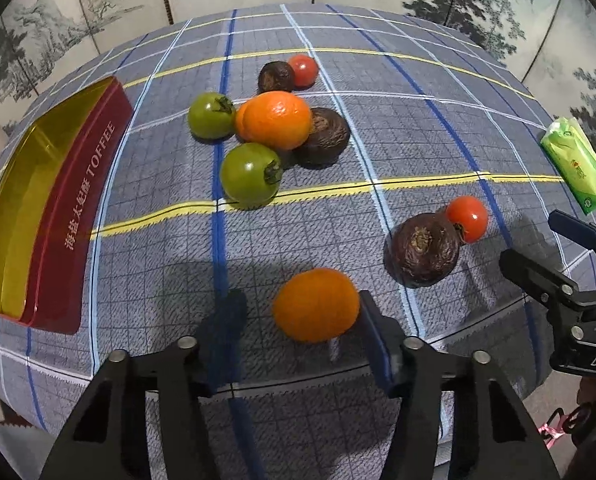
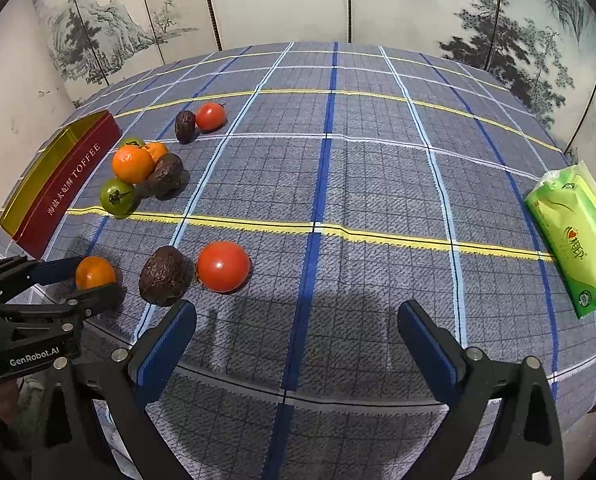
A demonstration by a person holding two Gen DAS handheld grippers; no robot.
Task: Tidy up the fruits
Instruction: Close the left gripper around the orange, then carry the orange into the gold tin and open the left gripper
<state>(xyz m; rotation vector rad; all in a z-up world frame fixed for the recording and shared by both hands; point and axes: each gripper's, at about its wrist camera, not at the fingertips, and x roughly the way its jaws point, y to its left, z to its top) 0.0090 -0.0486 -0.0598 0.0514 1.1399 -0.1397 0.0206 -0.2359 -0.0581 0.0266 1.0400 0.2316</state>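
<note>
My left gripper [image 1: 298,320] is open with its pads on either side of a small orange [image 1: 316,304] near the table's front edge; a gap shows on the left side. The same orange [image 2: 95,272] sits between the left gripper's fingers [image 2: 54,270] in the right wrist view. A dark brown fruit [image 1: 422,250] and a red tomato [image 1: 467,218] lie to its right. A cluster of two green tomatoes [image 1: 251,174], oranges [image 1: 276,120] and a brown fruit [image 1: 324,136] lies further back. My right gripper [image 2: 296,344] is open and empty.
An open red and gold TOFFEE tin [image 1: 38,208] lies at the left, also in the right wrist view [image 2: 58,184]. A green tissue pack [image 2: 574,236] lies at the right edge. Another brown fruit [image 1: 276,77] and red tomato [image 1: 303,70] sit at the back. A painted screen stands behind.
</note>
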